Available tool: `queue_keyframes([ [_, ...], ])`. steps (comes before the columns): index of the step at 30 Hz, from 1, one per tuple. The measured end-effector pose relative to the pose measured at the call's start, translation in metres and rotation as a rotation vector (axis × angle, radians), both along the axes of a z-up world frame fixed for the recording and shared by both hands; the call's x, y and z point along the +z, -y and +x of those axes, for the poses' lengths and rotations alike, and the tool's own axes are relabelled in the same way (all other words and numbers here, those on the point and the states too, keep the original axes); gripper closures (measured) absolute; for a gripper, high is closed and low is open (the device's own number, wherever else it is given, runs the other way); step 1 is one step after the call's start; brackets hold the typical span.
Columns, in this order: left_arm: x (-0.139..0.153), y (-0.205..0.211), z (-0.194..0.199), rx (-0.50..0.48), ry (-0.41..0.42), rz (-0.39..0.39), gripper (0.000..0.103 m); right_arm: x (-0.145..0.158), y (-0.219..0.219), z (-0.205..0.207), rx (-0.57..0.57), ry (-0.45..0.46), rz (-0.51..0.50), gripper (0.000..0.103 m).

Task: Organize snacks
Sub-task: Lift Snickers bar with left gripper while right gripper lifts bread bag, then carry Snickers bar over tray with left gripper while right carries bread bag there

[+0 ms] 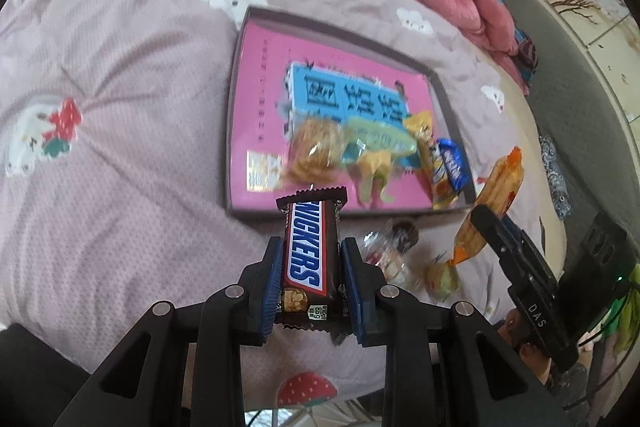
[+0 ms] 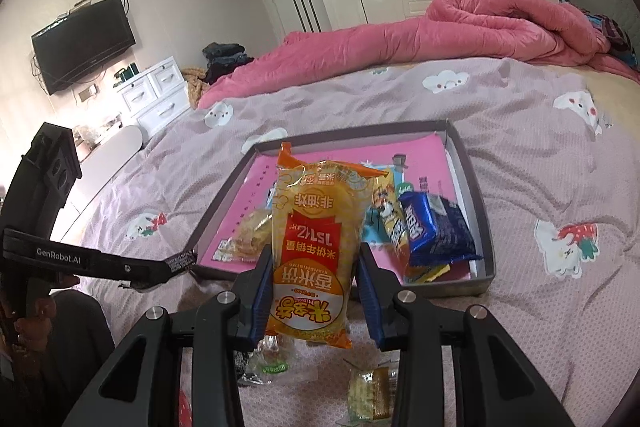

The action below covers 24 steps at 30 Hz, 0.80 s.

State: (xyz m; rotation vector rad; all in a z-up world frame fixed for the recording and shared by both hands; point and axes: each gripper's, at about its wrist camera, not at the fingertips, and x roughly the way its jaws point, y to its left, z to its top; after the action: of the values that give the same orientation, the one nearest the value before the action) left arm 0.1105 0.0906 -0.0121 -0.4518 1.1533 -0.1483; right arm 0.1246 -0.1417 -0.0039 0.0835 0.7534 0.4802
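Note:
My left gripper (image 1: pixel 310 251) is shut on a brown Snickers bar (image 1: pixel 308 247), held above the bed just before the near edge of a grey box lid (image 1: pixel 236 75) with a pink lining. My right gripper (image 2: pixel 316 259) is shut on an orange rice-cracker packet (image 2: pixel 312 251), held above the bed before the same box lid (image 2: pixel 486 227). It also shows at the right of the left wrist view (image 1: pixel 492 203). Inside the lid lie a round cracker pack (image 1: pixel 314 147), a blue Oreo packet (image 2: pixel 438 231) and a yellow snack packet (image 2: pixel 390 215).
Loose small snack packets lie on the pink patterned bedspread (image 1: pixel 120 107) near the lid's front edge (image 1: pixel 394 247) and under my right gripper (image 2: pixel 368 391). A rolled pink quilt (image 2: pixel 460 27) lies at the bed's far side. Wardrobes, a TV and a white dresser stand beyond.

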Motion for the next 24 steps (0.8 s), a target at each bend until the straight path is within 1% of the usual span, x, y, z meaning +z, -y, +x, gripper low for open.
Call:
queue_keyframes([
  [6,0.014,-0.004,0.009,0.029,0.055,0.005,0.073,0.009,0.003,0.006,-0.01,0.041,0.016,0.064],
  [10,0.018,-0.004,0.014,0.048,0.084,0.0,0.073,0.016,0.002,0.011,-0.009,0.067,0.02,0.064],
  [15,0.02,-0.005,0.02,0.071,0.121,0.007,0.073,0.02,0.002,0.019,-0.015,0.078,0.029,0.064],
  [24,0.018,-0.003,0.032,0.089,0.179,0.067,0.073,0.021,0.002,0.033,-0.027,0.077,0.036,0.064],
])
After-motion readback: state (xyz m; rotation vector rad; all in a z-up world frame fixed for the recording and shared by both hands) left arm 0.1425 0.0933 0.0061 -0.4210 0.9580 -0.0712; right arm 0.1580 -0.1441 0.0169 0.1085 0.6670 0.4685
